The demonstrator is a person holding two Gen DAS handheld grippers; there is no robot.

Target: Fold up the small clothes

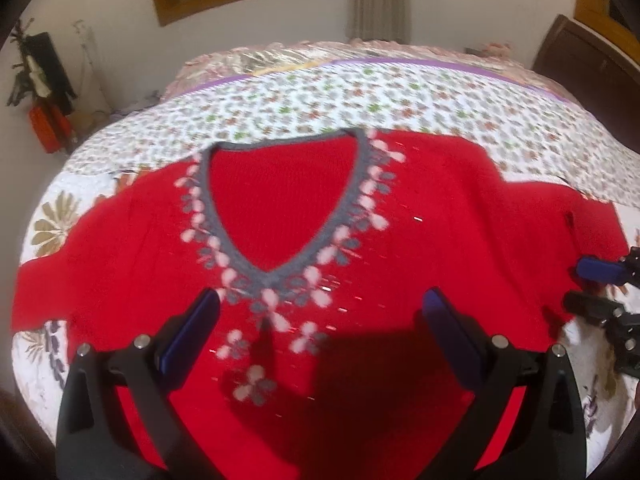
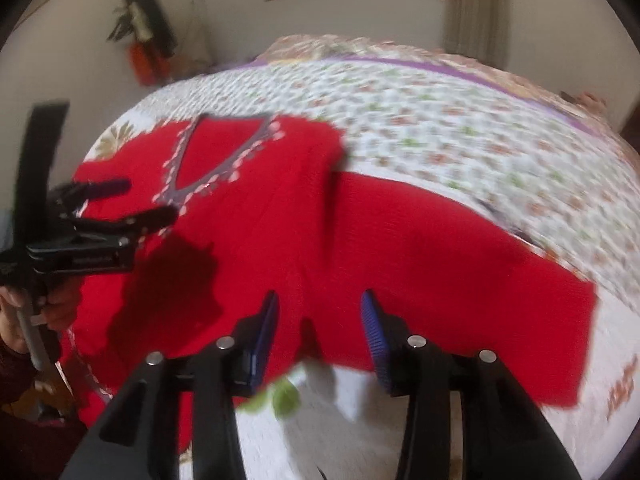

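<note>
One red sweater point(image 1: 420, 208) lies on the bed point(image 1: 304, 108); two tools, left point(image 1: 320, 312) and right point(image 2: 320, 312), gape empty.

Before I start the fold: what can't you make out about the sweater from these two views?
- Red sweater hem: left wrist view, hidden behind the left tongs and the bottom edge.
- Its sleeve edges: right wrist view, smeared by motion blur.
- Whether either open tongs touch the knit: unclear; right tongs.

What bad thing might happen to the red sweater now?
1. The right gripper is open over the sleeve, near its edge; it may pinch too little, and the sleeve could slip.
2. The left gripper hangs open over the red sweater near the beaded neckline; its fingers might snag the beads.
</note>
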